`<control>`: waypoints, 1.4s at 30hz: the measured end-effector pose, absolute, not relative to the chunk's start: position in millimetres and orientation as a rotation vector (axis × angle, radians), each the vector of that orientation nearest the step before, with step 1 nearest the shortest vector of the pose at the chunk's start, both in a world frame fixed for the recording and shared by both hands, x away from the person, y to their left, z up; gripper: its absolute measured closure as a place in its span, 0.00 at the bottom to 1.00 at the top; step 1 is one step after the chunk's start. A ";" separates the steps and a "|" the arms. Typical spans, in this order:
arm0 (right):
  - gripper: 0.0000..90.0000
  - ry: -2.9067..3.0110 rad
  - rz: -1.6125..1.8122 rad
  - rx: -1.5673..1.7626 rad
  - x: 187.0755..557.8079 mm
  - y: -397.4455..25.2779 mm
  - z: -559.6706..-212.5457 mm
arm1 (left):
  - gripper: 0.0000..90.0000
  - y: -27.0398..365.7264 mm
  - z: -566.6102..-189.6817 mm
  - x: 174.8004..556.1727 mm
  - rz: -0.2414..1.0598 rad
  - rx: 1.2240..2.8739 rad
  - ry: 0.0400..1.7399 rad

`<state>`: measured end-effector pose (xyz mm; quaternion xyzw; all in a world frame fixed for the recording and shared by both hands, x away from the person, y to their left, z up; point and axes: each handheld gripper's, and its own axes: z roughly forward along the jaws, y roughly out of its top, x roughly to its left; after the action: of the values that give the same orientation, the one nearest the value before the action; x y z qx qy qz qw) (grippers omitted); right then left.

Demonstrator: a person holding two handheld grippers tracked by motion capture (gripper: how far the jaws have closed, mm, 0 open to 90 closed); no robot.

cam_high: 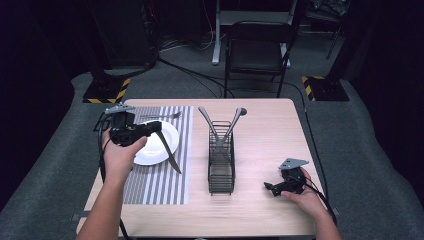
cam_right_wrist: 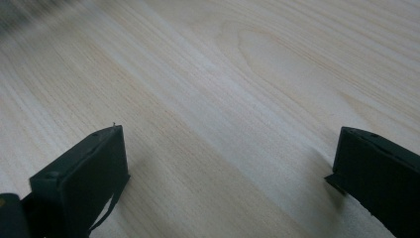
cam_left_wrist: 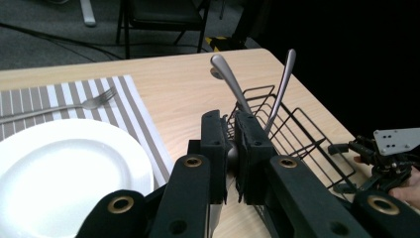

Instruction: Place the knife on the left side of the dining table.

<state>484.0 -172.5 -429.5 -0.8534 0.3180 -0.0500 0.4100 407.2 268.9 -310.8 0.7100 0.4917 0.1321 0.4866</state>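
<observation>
One knife [cam_high: 167,150] pinched in left gripper [cam_high: 156,127] fingers; right gripper [cam_high: 270,187] fingers wide, empty.

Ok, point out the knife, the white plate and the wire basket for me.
knife [cam_high: 170,152], high view, middle of the blade.
white plate [cam_high: 171,134], high view, right part of its rim.
wire basket [cam_high: 221,177], high view, its near wire wall.

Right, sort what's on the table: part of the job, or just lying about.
In use: left hand-held gripper, knife it grips, plate, striped placemat, fork.
Lying about: wire caddy, its two utensils, right hand-held gripper.
</observation>
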 end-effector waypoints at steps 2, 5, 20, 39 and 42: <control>0.00 0.801 -0.126 -2.149 484.0 -172.5 -429.5 | 0.93 269.0 -317.0 408.3 0.314 1.730 1.208; 0.00 0.801 -0.126 -2.149 484.0 -172.5 -429.6 | 0.93 269.4 -322.8 409.5 0.309 1.721 1.221; 0.00 0.801 -0.126 -2.149 484.0 -172.5 -429.5 | 0.93 266.6 -331.0 416.9 0.297 1.718 1.246; 0.00 0.806 -0.127 -2.144 484.1 -172.8 -429.6 | 0.92 292.3 -348.3 408.4 0.384 1.647 1.334; 0.00 0.808 -0.127 -2.144 484.2 -172.8 -429.6 | 0.92 302.8 -354.3 406.7 0.402 1.620 1.377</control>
<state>484.2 -172.8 -429.6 -0.8517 0.3209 -0.0505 0.4111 406.7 302.8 -354.3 0.6610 0.5618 0.1642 0.4695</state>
